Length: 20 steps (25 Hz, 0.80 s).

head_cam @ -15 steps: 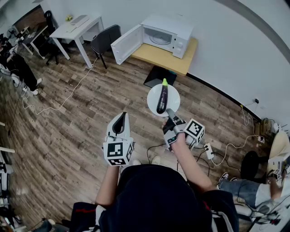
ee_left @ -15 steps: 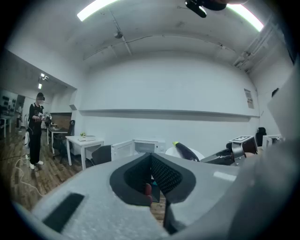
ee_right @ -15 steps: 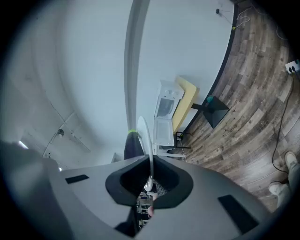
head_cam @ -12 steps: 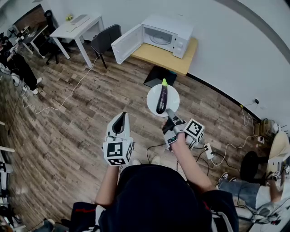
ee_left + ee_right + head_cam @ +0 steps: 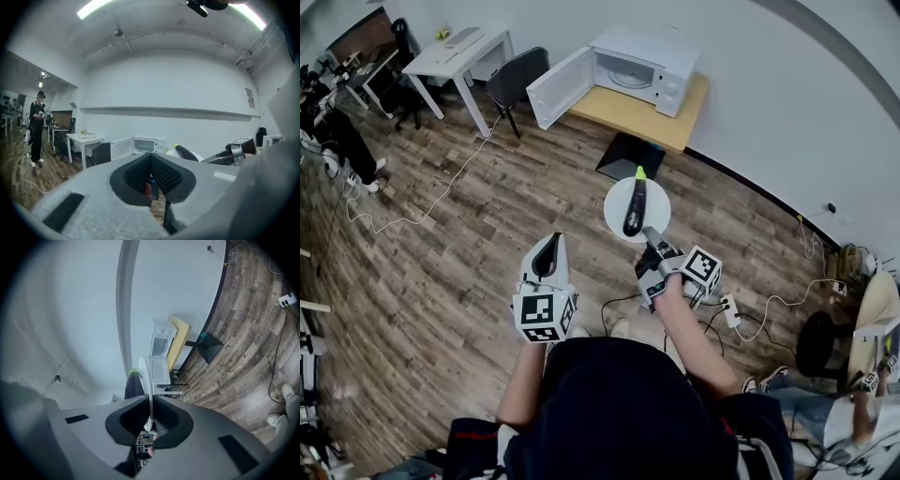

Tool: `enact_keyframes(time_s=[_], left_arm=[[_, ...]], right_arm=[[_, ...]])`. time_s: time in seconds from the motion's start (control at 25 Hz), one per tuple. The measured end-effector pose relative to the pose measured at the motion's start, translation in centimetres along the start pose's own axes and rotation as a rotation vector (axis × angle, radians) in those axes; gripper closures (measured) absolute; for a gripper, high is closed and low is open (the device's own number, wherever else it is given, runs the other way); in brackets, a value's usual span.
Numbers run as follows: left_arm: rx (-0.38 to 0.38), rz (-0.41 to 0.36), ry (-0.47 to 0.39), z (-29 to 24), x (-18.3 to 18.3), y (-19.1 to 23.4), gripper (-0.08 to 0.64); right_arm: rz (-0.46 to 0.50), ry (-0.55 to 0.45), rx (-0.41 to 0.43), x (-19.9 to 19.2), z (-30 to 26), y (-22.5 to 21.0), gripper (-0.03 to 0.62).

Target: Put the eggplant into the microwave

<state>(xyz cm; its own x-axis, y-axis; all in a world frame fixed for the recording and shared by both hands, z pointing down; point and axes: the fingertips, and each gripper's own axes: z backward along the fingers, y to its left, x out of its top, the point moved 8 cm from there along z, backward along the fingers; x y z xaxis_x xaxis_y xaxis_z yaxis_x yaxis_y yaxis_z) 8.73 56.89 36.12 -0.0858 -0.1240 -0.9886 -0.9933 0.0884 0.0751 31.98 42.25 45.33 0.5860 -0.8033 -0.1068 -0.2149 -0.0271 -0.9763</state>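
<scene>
You stand on a floor of brown wood planks (image 5: 469, 225), with a white wall (image 5: 769, 84) running along the top and right of the head view. At the far left edge a person in dark clothes (image 5: 337, 131) stands among loose cables. In the upper left corner sits a white desk (image 5: 455, 54), and just right of it a black chair (image 5: 517, 80). At the top centre a low yellow-wood table (image 5: 642, 117) stands against the wall, with a black box (image 5: 630, 156) on the floor at its front edge. At the lower right a white power strip (image 5: 731, 313) lies on the planks.

The white microwave (image 5: 647, 64) rests on that table, its door (image 5: 558, 89) swung wide to the left so the cavity faces you.

Below centre, your left gripper (image 5: 550, 244) points up the frame with its jaws pressed together on nothing. Just right of it, your right gripper (image 5: 651, 236) pinches the near rim of a white plate (image 5: 654, 208), held in the air in mid frame, well apart from the microwave. The eggplant (image 5: 634, 204) lies lengthwise on that plate, its dark body toward you and its green cap pointing to the table.
</scene>
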Motion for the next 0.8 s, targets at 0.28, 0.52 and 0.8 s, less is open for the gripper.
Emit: enact_keyframes(time_s=[0.28, 0.52, 0.8], left_arm=[[0.011, 0.003, 0.002, -1.0, -0.6, -1.9, 0.546], [0.026, -0.008, 0.002, -1.8, -1.2, -4.0, 0.546], [0.051, -0.007, 0.017, -3.3, -1.3, -4.3, 0.546]], right_arm=[[-0.007, 0.019, -0.009, 1.7, 0.4, -1.1, 0.571], [-0.021, 0.047, 0.007, 3.5, 0.3, -2.1, 0.571], [-0.047, 0.067, 0.002, 5.3, -0.9, -2.8, 0.57]])
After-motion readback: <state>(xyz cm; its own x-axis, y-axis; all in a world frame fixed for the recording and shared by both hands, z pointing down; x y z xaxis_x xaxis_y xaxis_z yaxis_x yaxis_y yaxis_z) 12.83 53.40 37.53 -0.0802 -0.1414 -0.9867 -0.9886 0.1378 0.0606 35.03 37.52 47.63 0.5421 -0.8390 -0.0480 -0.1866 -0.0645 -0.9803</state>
